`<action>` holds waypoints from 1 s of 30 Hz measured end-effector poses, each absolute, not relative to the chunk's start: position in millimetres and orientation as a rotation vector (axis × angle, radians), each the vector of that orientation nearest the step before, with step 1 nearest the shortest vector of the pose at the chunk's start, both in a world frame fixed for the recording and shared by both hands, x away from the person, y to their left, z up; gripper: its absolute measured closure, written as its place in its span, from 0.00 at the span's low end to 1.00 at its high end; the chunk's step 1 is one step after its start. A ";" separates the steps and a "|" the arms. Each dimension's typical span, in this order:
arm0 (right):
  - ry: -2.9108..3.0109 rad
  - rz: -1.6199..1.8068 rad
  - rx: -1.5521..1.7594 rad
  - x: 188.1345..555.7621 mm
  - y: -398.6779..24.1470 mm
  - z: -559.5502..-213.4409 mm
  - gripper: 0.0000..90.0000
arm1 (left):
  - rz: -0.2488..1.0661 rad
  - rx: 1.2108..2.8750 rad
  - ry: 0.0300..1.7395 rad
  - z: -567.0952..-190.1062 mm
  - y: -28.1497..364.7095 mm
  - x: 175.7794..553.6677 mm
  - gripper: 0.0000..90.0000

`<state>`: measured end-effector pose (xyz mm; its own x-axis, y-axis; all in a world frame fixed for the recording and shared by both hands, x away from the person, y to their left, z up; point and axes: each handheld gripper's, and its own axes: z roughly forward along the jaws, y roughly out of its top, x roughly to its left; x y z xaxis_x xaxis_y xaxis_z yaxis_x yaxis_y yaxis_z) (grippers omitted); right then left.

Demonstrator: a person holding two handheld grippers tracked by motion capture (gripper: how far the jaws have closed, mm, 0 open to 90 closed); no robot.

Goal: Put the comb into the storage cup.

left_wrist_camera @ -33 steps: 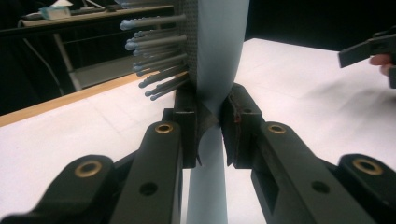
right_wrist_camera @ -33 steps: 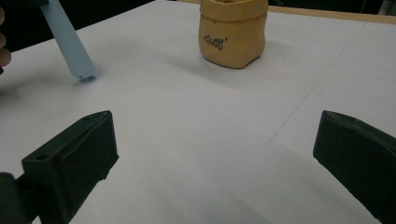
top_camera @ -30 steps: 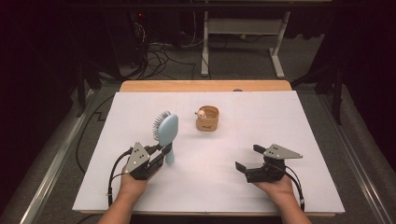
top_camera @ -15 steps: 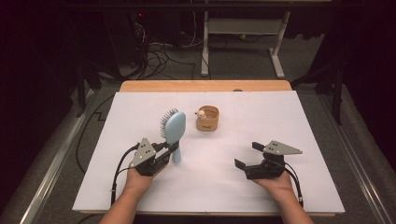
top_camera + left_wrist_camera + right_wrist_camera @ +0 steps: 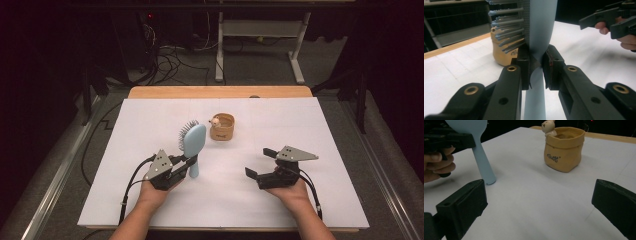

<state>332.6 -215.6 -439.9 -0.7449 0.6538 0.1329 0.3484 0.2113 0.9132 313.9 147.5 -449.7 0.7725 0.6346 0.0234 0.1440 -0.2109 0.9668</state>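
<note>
Now my left gripper (image 5: 186, 165) jaws clamp the blue hairbrush (image 5: 193, 145) upright at left of centre, ready for the pot (image 5: 222, 127), while my right gripper (image 5: 262, 166) jaws stand open.

We count one light blue hairbrush (image 5: 193, 148) at about nine o'clock of the desk (image 5: 150, 120)'s middle. One tan sack-shaped pot (image 5: 223, 127) stands near twelve o'clock, and one small bear figure (image 5: 215, 121) peeks over its rim. We count two hand-held grippers: the left hand-held gripper (image 5: 192, 162) at about eight o'clock and the right hand-held gripper (image 5: 260, 164) at about four o'clock. One white sheet covers the one desk.
</note>
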 end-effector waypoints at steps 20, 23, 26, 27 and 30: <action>2.209 1.629 0.839 334.7 -189.9 -409.4 0.03 | 0.436 1.764 0.524 -443.4 131.6 311.0 0.86; 2.208 1.648 0.814 335.0 -185.9 -407.3 0.04 | 0.424 1.770 0.511 -444.4 129.0 308.7 0.86; 2.207 1.673 0.792 335.1 -182.2 -406.0 0.06 | 0.415 1.775 0.492 -445.0 125.7 305.9 0.86; 2.209 1.677 0.787 334.7 -181.0 -405.4 0.07 | 0.411 1.777 0.486 -445.2 124.6 305.3 0.86; 2.213 1.701 0.762 334.5 -177.6 -403.6 0.09 | 0.402 1.785 0.470 -446.0 121.8 303.9 0.86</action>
<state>334.5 -177.6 -403.6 -0.8329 0.5410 0.1169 0.2522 0.1829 0.9502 303.9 121.8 -446.0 0.8592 0.5108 0.0279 0.1066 -0.2321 0.9668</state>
